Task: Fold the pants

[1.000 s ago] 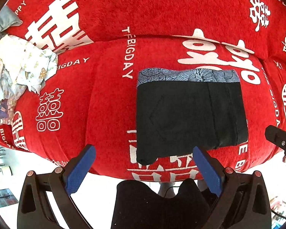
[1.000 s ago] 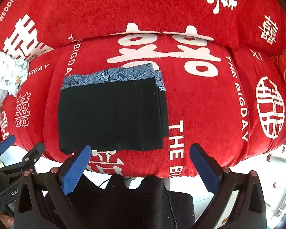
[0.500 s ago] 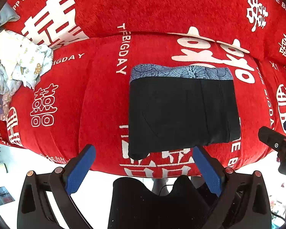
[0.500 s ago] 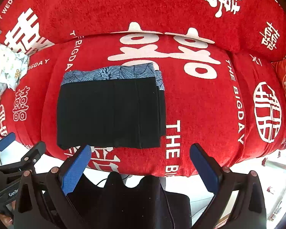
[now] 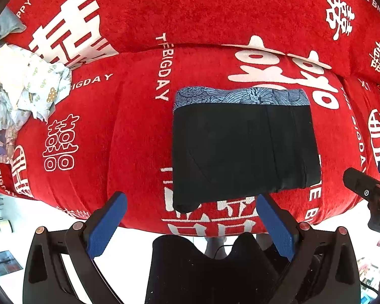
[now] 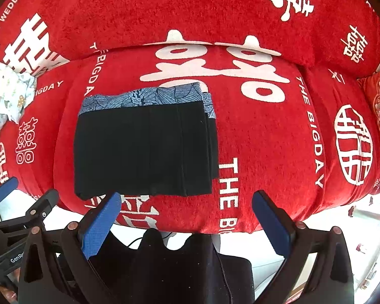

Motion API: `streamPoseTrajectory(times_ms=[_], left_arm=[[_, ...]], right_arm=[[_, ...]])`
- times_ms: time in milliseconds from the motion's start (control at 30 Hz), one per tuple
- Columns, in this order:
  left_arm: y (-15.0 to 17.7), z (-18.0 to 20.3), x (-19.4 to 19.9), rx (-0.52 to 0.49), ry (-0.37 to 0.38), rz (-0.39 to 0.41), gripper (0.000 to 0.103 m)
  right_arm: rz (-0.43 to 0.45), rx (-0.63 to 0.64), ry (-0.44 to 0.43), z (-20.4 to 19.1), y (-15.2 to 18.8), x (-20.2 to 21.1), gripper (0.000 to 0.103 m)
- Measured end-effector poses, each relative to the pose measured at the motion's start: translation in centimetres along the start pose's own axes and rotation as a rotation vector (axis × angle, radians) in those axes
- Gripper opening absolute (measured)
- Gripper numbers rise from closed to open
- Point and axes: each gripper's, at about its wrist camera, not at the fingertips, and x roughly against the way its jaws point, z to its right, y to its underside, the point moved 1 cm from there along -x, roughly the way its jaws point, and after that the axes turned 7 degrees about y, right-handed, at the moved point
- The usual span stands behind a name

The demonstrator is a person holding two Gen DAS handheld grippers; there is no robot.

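Folded black pants (image 5: 243,152) are lying on the red sofa seat (image 5: 139,126), both grippers hovering empty.

The pants are sitting as a neat rectangle near the seat's front edge, a blue patterned waistband (image 6: 144,98) showing along the far side. The left gripper (image 5: 190,220) and right gripper (image 6: 187,217) are holding their blue-padded fingers wide apart, short of the cloth and touching nothing. A crumpled floral garment (image 5: 20,83) is resting well apart at the sofa's left end.

Each hand-held gripper (image 5: 191,224) has black frames, blue ribbed pads (image 6: 100,225) (copper-coloured rivets at pivots).
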Motion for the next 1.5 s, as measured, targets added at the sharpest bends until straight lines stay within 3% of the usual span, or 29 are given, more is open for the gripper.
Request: streamPoseTrajectory(times_ms=[1500], left_arm=[[0.02, 0.33, -0.06, -0.034, 0.002, 0.014, 0.102]], right_arm=[[-0.005, 0.028, 0.013, -0.38, 0.01, -0.43, 0.103]])
